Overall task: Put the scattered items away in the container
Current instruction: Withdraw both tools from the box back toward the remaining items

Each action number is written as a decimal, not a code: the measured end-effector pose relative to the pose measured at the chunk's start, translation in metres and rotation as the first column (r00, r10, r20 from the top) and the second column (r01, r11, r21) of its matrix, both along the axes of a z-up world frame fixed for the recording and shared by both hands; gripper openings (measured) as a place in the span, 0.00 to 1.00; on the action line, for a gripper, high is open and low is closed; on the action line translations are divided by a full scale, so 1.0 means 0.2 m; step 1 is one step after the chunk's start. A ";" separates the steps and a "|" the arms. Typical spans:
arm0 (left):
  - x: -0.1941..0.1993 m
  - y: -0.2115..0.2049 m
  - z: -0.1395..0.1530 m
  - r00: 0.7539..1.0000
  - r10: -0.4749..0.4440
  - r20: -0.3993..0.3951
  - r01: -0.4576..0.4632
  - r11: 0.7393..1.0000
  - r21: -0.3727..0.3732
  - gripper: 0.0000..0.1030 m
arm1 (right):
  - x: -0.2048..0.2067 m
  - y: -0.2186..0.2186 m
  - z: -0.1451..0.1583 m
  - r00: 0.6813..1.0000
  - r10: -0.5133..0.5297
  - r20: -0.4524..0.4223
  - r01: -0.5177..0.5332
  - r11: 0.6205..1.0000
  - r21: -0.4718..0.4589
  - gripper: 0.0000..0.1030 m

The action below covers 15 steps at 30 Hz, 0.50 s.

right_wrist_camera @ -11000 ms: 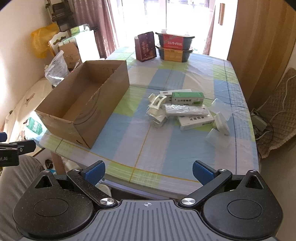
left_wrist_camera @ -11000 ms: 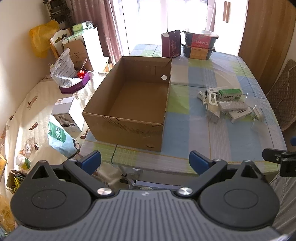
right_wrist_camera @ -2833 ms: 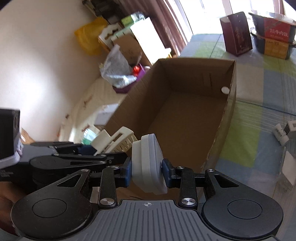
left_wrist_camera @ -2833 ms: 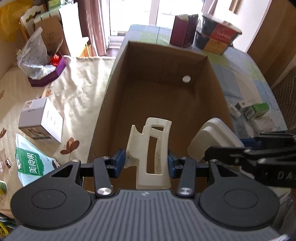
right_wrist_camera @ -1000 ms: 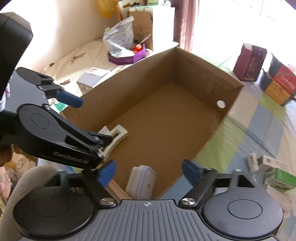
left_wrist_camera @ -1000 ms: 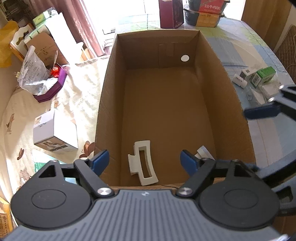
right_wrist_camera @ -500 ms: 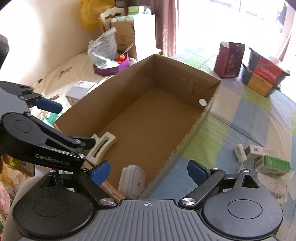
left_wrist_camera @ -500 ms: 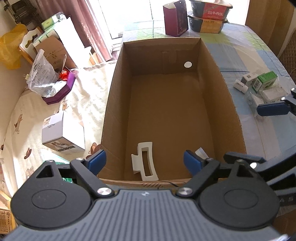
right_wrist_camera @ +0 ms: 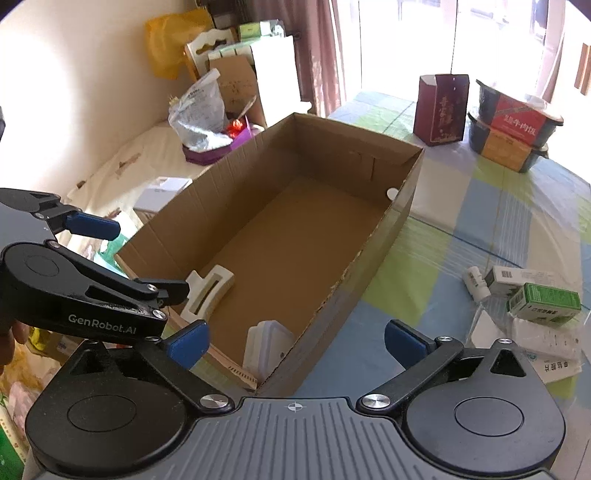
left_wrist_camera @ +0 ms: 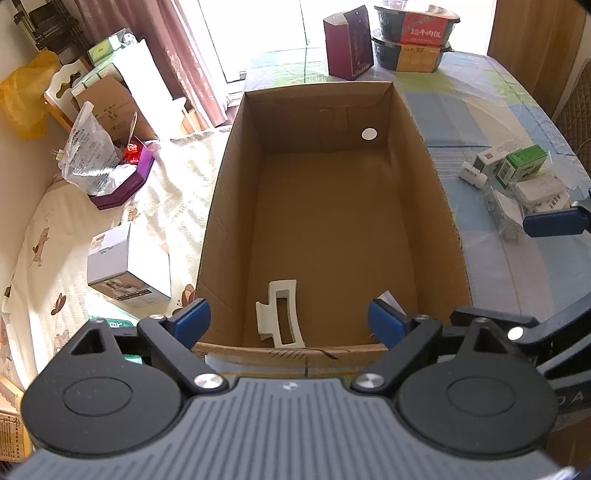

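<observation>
Lying inside the cardboard box [left_wrist_camera: 236, 192], 2 white items, a bracket [left_wrist_camera: 279, 314] and a case [right_wrist_camera: 267, 347], sit below both released tongs: left [left_wrist_camera: 289, 320], right [right_wrist_camera: 295, 341].

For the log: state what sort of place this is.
Probably a lived-in home dining room: a table under a checked blue-and-green tablecloth, stacked black instant-meal bowls, dark red curtains by a bright window, household clutter alongside.
</observation>
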<state>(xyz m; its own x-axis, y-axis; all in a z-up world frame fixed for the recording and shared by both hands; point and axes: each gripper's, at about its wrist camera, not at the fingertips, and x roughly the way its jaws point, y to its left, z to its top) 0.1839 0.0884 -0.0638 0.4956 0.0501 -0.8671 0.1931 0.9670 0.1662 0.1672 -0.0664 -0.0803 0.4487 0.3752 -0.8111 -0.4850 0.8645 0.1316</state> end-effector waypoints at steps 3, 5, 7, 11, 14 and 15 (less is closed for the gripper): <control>-0.02 -0.01 0.01 1.000 -0.001 0.008 0.001 1.000 0.005 0.90 | -0.02 -0.01 0.02 1.000 0.008 0.020 -0.008 1.000 -0.009 1.00; -0.03 -0.02 0.02 1.000 0.000 0.014 0.000 1.000 0.008 0.90 | -0.03 -0.02 0.03 1.000 0.009 0.026 -0.009 1.000 -0.015 1.00; -0.04 -0.03 0.03 1.000 0.001 0.020 -0.001 1.000 0.009 0.90 | -0.04 -0.03 0.05 0.999 0.008 0.038 -0.007 1.000 -0.013 1.00; -0.05 -0.04 0.05 1.000 -0.001 0.027 0.001 1.000 0.007 0.90 | -0.06 -0.06 0.07 0.999 0.006 0.046 -0.005 1.000 -0.030 1.00; -0.07 -0.06 0.06 1.000 -0.004 0.030 0.004 1.000 0.007 0.90 | -0.06 -0.09 0.07 0.999 0.008 0.040 -0.007 0.999 -0.032 1.00; -0.08 -0.07 0.07 0.999 -0.006 0.032 0.006 1.000 0.008 0.90 | -0.07 -0.10 0.07 0.999 0.009 0.038 -0.008 0.999 -0.032 1.00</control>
